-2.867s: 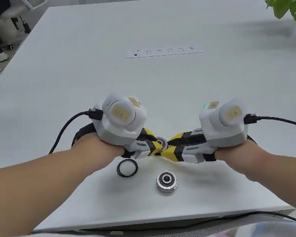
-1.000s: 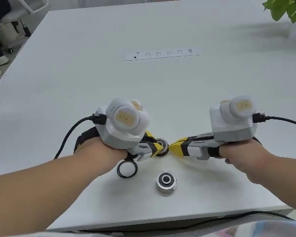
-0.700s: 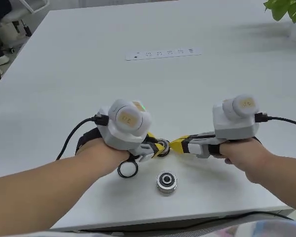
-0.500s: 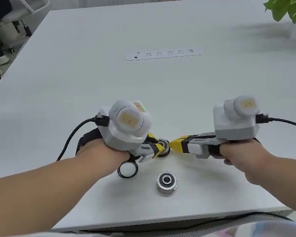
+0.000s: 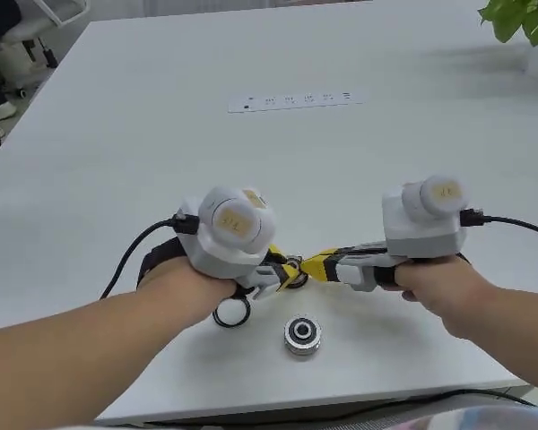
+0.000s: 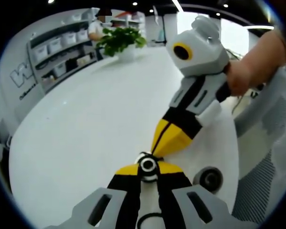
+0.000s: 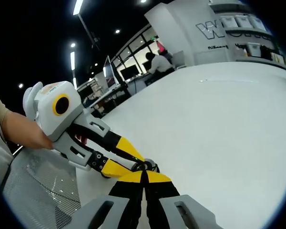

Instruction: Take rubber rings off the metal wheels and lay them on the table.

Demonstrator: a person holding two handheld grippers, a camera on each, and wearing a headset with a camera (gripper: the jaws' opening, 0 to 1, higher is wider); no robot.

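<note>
My left gripper (image 5: 285, 271) is shut on a small metal wheel (image 6: 148, 164), held just above the table; the same wheel (image 7: 148, 166) appears in the right gripper view. My right gripper (image 7: 144, 174) is shut, and its yellow tips (image 6: 168, 139) meet the wheel's rim from the other side. I cannot tell whether they pinch the wheel's rubber ring. A second metal wheel (image 5: 302, 332), with its black ring on, lies on the table in front of both grippers. A loose black rubber ring (image 5: 230, 312) lies by my left hand, partly hidden.
A white power strip (image 5: 290, 99) lies far back on the white table (image 5: 143, 134). The table's near edge runs just below the second wheel. Black cables trail from both grippers. A potted plant (image 5: 518, 18) stands at the far right corner.
Since 2.9 s ago the right gripper has drawn back to the right, out from under the left one. Over the last second both grippers have stayed almost still, tips at the wheel.
</note>
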